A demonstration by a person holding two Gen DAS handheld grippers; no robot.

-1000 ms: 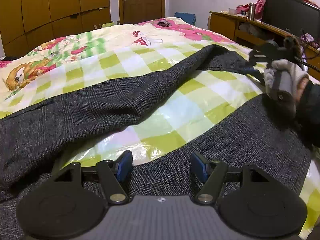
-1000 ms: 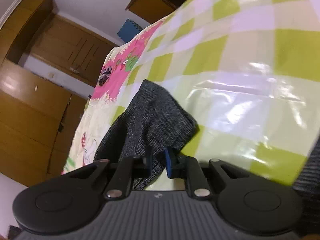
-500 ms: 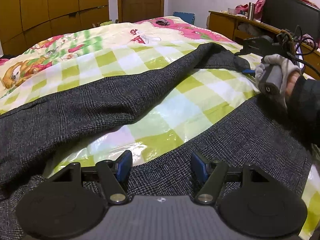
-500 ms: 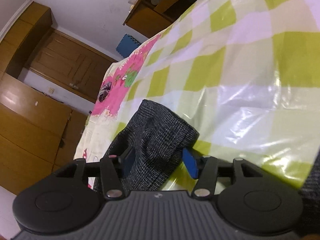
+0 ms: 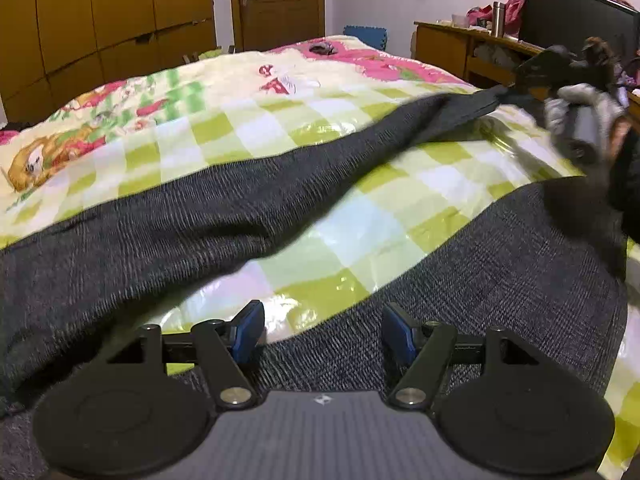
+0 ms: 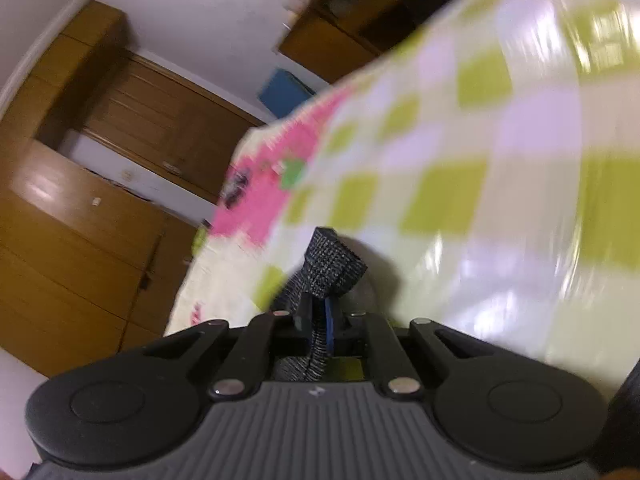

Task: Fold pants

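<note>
Dark grey pants [image 5: 168, 236] lie spread on the bed, one leg running to the far right, the other [image 5: 520, 268] under my left gripper. My left gripper [image 5: 322, 332] is open just above the near leg's fabric, holding nothing. My right gripper [image 6: 318, 320] is shut on the cuff [image 6: 332, 264] of the far leg, with fabric bunched between the blue pads. In the left wrist view the right gripper [image 5: 516, 90] holds that cuff lifted off the bed at the far right, gripped by a gloved hand [image 5: 580, 120].
The bed has a shiny green-and-white checked cover [image 5: 400, 216] with a pink cartoon print [image 5: 368, 60] at the far end. A wooden desk [image 5: 452, 44] with clutter stands at the right. Wooden wardrobes [image 5: 100, 20] and a door [image 5: 280, 0] line the far wall.
My right gripper went from open around the cuff to shut on it and has lifted it off the bed, pulling the far leg taut. The left gripper has stayed open in place.
</note>
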